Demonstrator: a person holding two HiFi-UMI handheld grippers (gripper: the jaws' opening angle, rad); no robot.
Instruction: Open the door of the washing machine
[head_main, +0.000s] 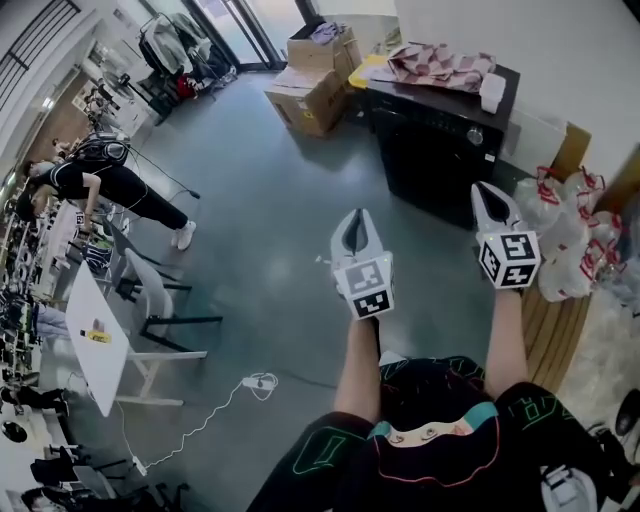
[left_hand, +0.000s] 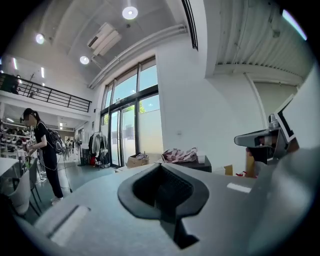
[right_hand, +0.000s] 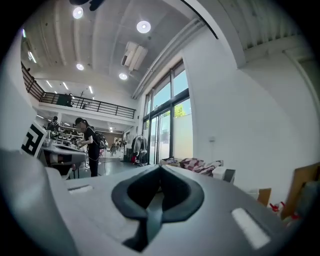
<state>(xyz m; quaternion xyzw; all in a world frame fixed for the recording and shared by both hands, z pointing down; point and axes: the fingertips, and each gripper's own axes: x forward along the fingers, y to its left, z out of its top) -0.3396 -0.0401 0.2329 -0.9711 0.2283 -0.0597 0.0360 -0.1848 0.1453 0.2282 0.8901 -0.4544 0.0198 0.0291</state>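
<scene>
From the head view, the black washing machine (head_main: 432, 152) stands against the wall just ahead of both grippers, neither of which touches it. Its front is dark, and the door is hard to make out from this steep angle. A patterned cloth (head_main: 440, 65) lies crumpled on its top beside a small white object (head_main: 492, 92). The left gripper (head_main: 354, 222) and the right gripper (head_main: 488, 195) are held out side by side, each claw pressed together on nothing. Left of the machine sit stacked cardboard boxes (head_main: 308, 95); the open top one has some cloth inside. To the machine's right, white plastic bags (head_main: 565, 235) bulge on the floor, and I can't tell what's in them. Far left, a person (head_main: 100, 180) bends over near a white table (head_main: 95, 345).

The left gripper view looks over its own shut, empty claw. The machine's top and the cloth show beyond it, with the right gripper off to the side. This view adds tall glass doors (left_hand: 122, 130) and a clothes rack (left_hand: 97, 145), seen level.

The right gripper view also shows a shut, empty claw. It alone takes in the upper balcony railing (right_hand: 95, 106).
</scene>
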